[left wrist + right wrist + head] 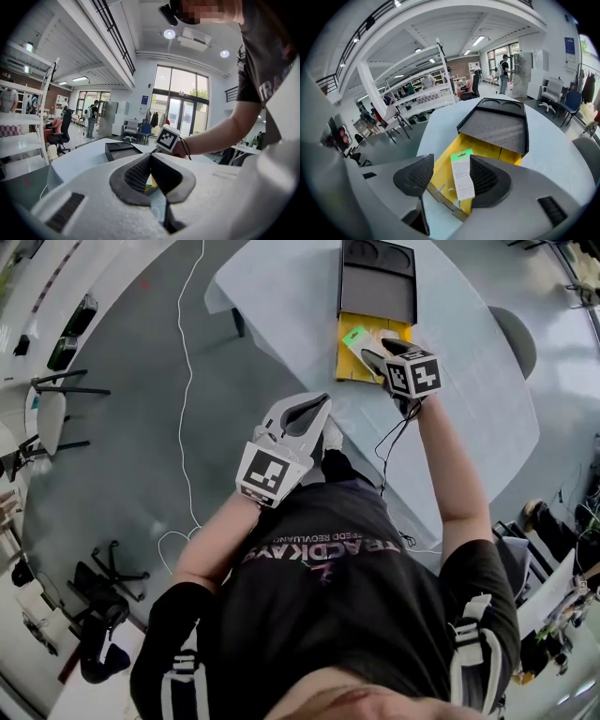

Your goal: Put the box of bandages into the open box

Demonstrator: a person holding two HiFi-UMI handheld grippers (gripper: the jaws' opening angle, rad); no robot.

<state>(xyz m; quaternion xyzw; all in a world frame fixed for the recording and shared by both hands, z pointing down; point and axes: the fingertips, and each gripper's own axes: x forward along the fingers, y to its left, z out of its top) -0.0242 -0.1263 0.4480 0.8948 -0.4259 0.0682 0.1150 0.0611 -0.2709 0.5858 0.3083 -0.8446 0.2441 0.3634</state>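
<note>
The open box (349, 367) lies on the pale table (469, 381), its inside yellow (487, 150) and its black lid (377, 282) folded back on the far side. The box of bandages (357, 337) is a thin white pack with a green top. It is over the yellow inside, between the jaws of my right gripper (373, 351). In the right gripper view the pack (461, 176) leans on the right pad, and the left pad stands apart from it, so the right gripper (451, 171) is open. My left gripper (314, 407) is off the table's near edge, shut and empty (150, 159).
A white cable (187, 381) runs over the grey floor left of the table. A grey chair (516, 338) stands at the table's right side. Black chairs (56, 390) and shelving are far left. A thin black cord (389, 442) hangs from the right gripper.
</note>
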